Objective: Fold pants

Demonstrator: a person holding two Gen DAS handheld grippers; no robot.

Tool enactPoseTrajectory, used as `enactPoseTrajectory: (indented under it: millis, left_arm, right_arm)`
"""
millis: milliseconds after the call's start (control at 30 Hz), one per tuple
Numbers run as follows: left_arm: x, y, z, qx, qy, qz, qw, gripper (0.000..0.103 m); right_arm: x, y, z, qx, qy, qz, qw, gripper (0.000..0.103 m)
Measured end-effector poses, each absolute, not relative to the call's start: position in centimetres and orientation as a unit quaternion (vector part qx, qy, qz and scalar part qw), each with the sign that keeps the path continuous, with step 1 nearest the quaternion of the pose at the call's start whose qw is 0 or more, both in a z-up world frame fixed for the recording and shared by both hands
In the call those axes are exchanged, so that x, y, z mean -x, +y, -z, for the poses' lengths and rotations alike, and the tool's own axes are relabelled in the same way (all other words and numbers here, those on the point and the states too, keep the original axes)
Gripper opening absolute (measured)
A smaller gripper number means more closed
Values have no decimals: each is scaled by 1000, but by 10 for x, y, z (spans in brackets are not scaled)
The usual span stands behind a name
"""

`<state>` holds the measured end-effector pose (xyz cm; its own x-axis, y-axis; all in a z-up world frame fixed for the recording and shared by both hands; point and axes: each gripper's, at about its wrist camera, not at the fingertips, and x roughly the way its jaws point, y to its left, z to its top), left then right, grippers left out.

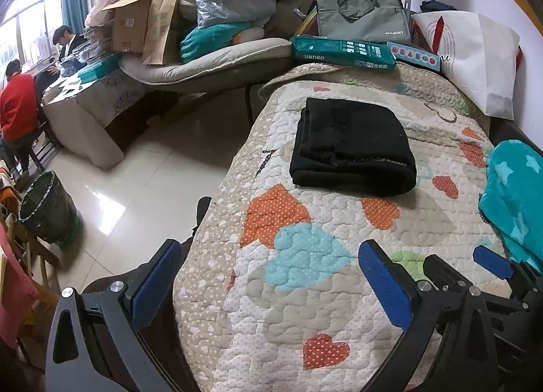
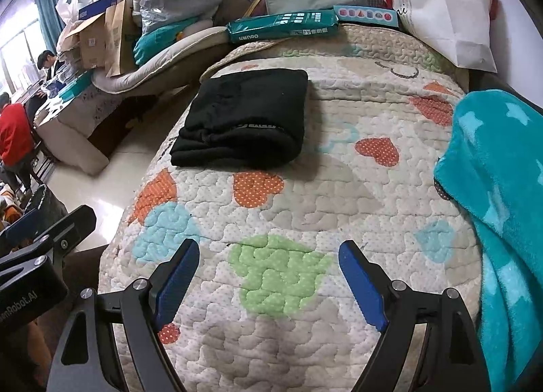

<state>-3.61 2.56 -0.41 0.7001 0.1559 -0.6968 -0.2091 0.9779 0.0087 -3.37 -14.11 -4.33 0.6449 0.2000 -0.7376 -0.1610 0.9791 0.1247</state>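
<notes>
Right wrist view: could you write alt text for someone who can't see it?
Folded black pants lie on a heart-patterned quilt, ahead of the open, empty right gripper. A teal star blanket lies at the right edge.

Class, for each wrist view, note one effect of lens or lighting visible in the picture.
Left wrist view: glare on the floor tiles, dark vignetted corners. Right wrist view: fisheye bends the quilt edges; the black pants lose fold detail in shadow.
</notes>
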Motion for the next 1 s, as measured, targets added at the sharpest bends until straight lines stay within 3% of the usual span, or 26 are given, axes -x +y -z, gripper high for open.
enactPoseTrajectory:
  millis: [1000]
  left_arm:
    - [31,25,24,46,418,-94,902,103]
  right_arm:
    - [34,-141,50,-18,418,-89,904,89]
